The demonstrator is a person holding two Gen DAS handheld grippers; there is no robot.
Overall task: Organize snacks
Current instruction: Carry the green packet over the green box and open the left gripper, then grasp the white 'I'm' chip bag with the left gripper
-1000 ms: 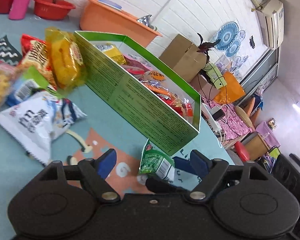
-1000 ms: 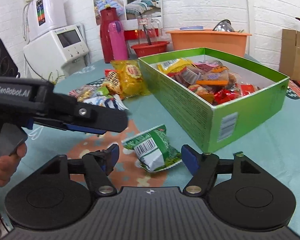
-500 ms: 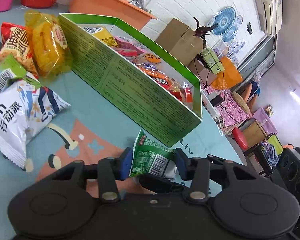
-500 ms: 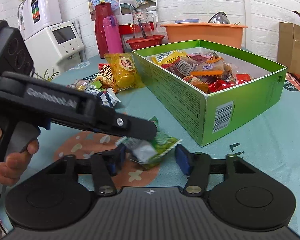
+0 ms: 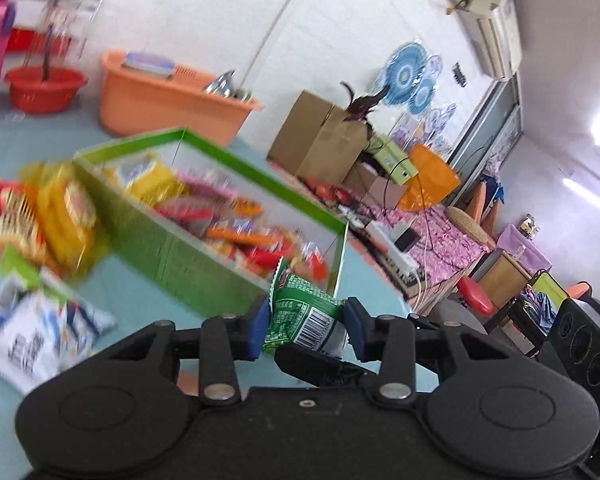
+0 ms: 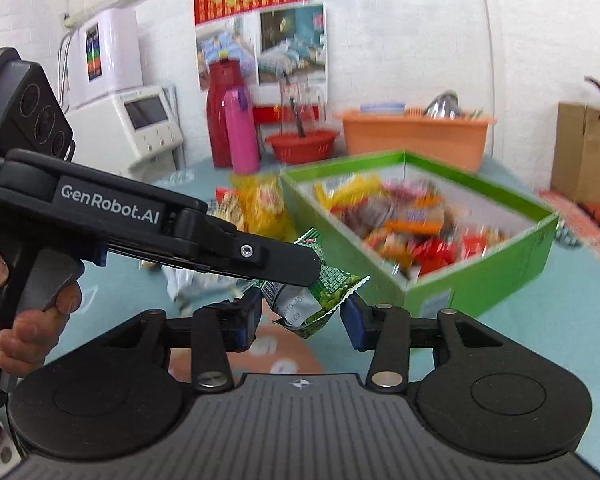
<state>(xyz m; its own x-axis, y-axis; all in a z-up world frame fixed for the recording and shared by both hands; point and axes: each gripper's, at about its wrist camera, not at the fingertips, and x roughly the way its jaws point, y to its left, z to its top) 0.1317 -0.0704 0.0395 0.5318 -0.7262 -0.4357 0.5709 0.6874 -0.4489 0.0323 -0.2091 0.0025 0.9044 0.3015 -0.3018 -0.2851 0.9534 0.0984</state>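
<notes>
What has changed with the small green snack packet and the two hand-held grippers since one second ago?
The green snack packet lay on the table between open jaws. Now both the left hand-held gripper and the right hand-held gripper are closing on it and have lifted it off the tablecloth, toward the green box. The box and the loose snacks beside it stayed in place.

Small green snack packet (image 5: 300, 316) of glossy crinkled foil; open green box (image 6: 476, 276) of smooth printed cardboard; black tongs (image 6: 300, 316) of matt plastic.
</notes>
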